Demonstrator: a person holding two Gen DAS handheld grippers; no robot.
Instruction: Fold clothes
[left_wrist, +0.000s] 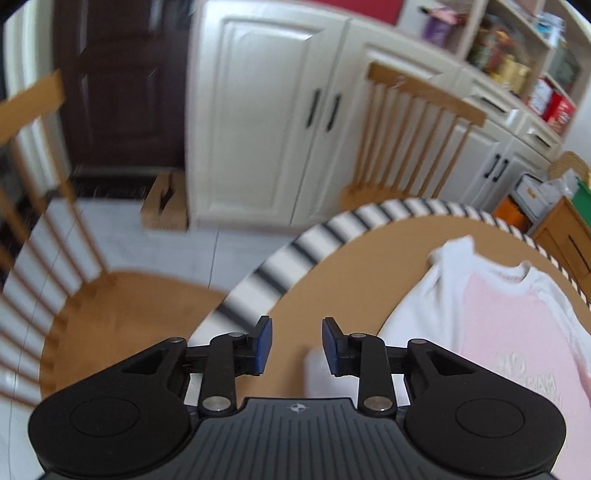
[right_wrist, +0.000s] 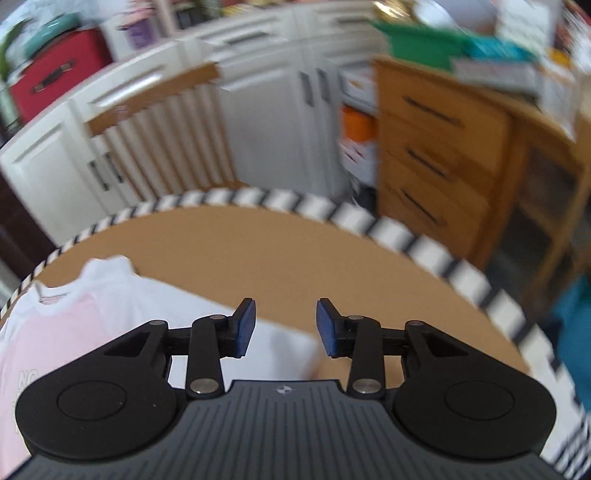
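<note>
A white shirt with a pink front panel (left_wrist: 517, 321) lies spread on the round brown table (left_wrist: 369, 258), its collar toward the far edge. In the left wrist view it sits to the right of my left gripper (left_wrist: 297, 345), whose blue pads stand apart with only tabletop and a blurred white cloth edge behind them. The right wrist view shows the same shirt (right_wrist: 66, 325) at the lower left, one white sleeve reaching under my right gripper (right_wrist: 285, 326). That gripper is open too, nothing pinched between its pads.
The table has a black-and-white striped rim (right_wrist: 424, 243). Wooden spindle chairs (left_wrist: 55, 295) (left_wrist: 413, 147) stand around it. White cabinets (left_wrist: 266, 122) line the far wall, and a wooden drawer unit (right_wrist: 436, 155) stands at the right.
</note>
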